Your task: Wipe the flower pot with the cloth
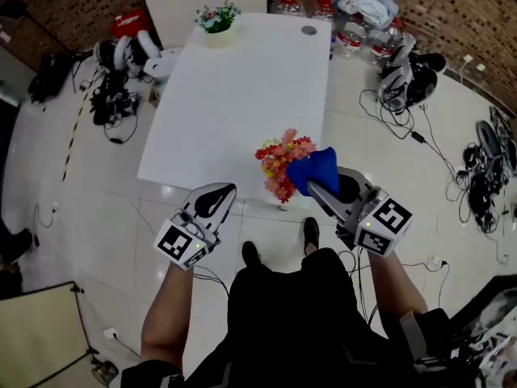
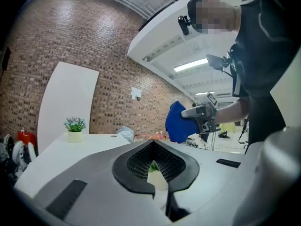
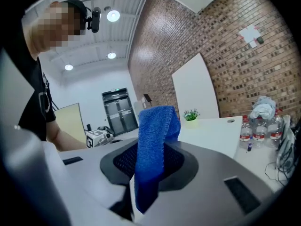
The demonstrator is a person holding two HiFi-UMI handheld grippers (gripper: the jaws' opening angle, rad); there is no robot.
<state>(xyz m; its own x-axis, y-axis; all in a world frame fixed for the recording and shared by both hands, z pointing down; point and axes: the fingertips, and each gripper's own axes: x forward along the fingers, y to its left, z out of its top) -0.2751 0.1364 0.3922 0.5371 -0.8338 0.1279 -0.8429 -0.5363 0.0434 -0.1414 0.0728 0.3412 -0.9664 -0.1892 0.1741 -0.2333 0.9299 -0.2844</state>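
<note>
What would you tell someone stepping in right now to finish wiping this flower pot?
Left gripper: jaws a little apart, empty, held off the table's near edge.
Right gripper: shut on the blue cloth, raised beside the flowers.
Flower pot, pink flowers: at the table's near edge, between the grippers. A second pot with a green plant stands at the far end.
Done: cloth is in hand.
Left: no contact with the pot shows yet, so probably all the wiping.
</note>
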